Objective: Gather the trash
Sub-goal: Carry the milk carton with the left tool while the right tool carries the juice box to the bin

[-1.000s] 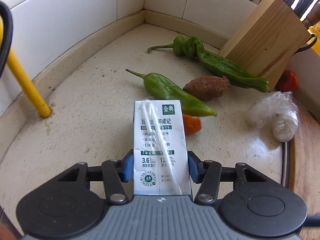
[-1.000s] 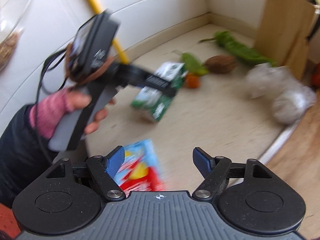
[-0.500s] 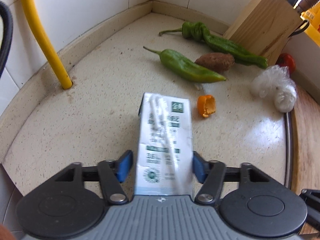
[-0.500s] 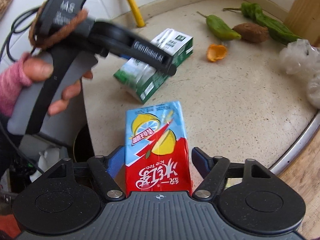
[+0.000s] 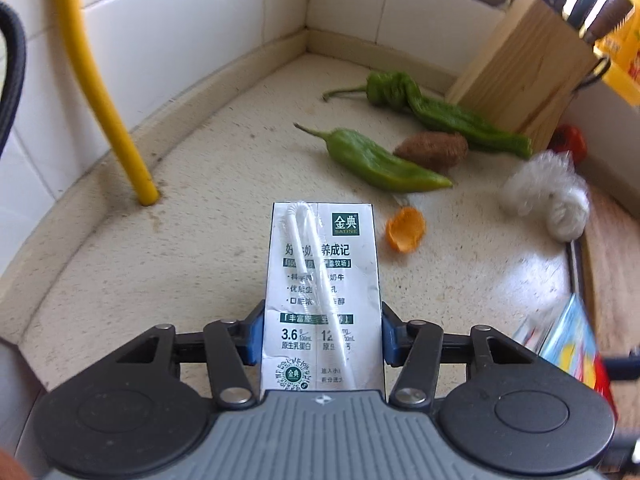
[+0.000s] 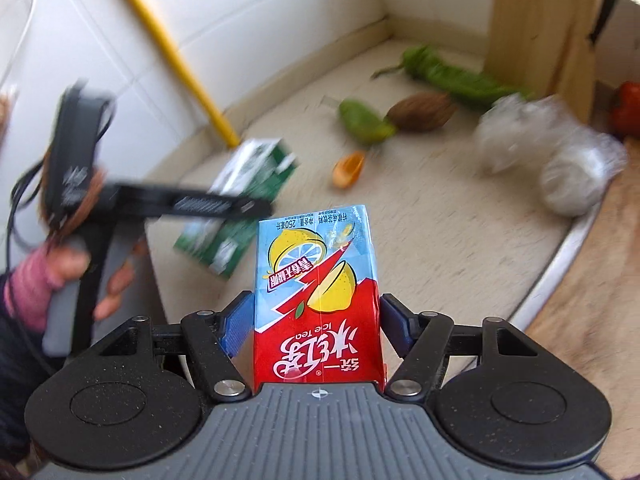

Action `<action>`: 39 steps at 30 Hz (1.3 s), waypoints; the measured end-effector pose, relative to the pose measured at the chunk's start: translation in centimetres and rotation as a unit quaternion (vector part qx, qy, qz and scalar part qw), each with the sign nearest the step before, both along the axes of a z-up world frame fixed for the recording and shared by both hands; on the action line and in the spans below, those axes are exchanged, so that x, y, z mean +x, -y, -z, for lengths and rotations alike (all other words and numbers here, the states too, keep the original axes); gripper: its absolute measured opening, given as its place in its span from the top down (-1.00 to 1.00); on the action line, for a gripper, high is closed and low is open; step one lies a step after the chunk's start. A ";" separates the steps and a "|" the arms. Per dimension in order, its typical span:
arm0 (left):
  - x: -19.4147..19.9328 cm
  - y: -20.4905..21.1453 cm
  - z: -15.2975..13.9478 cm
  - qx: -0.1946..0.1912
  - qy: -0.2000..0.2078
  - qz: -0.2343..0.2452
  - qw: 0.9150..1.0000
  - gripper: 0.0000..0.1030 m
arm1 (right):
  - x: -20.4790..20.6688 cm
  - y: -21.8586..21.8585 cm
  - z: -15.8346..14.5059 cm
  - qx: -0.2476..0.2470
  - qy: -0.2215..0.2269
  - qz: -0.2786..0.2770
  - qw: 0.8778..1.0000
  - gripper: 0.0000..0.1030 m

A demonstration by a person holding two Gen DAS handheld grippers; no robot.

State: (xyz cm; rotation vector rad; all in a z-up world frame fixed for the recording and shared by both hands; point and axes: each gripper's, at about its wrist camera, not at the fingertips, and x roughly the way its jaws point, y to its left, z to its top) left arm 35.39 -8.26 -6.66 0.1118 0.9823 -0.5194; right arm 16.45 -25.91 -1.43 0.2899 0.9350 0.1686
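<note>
My left gripper [image 5: 322,330] is shut on a white and green milk carton [image 5: 322,292] with a wrapped straw on its face, held above the beige counter [image 5: 160,272]. My right gripper [image 6: 316,326] is shut on a red and blue iced tea carton [image 6: 316,292]. In the right wrist view the left gripper [image 6: 240,206] shows at left, blurred, holding the milk carton [image 6: 240,208] in a person's hand [image 6: 68,268]. The iced tea carton [image 5: 568,344] appears at the right edge of the left wrist view. An orange peel [image 5: 405,229] lies on the counter beyond the milk carton.
Two green peppers [image 5: 380,160] [image 5: 448,116], a brown tuber [image 5: 434,150] and a crumpled plastic bag [image 5: 552,196] lie on the counter. A wooden knife block [image 5: 524,68] stands at the back right beside a red tomato [image 5: 570,144]. A yellow pipe [image 5: 100,100] rises at left by the tiled wall.
Both grippers have pulled back from the counter corner with their cartons. The right gripper has closed on the iced tea carton, which it only framed loosely a second ago.
</note>
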 end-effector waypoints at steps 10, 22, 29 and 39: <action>-3.3 -1.2 -1.7 0.000 0.012 -0.015 1.000 0.05 | 0.8 2.2 -0.2 0.024 0.015 0.021 0.999 -0.42; -8.5 -2.5 -1.2 0.011 0.002 -0.049 0.999 0.05 | -0.1 0.2 1.1 0.029 0.003 -0.037 0.999 -0.42; -11.3 -5.3 -1.0 0.012 -0.003 -0.097 0.995 0.05 | -0.2 -2.8 1.2 0.036 0.001 -0.090 0.995 -0.42; -13.7 -11.8 -1.8 0.020 0.010 -0.162 0.987 0.05 | 0.6 -10.0 0.6 0.045 0.005 -0.164 0.985 -0.42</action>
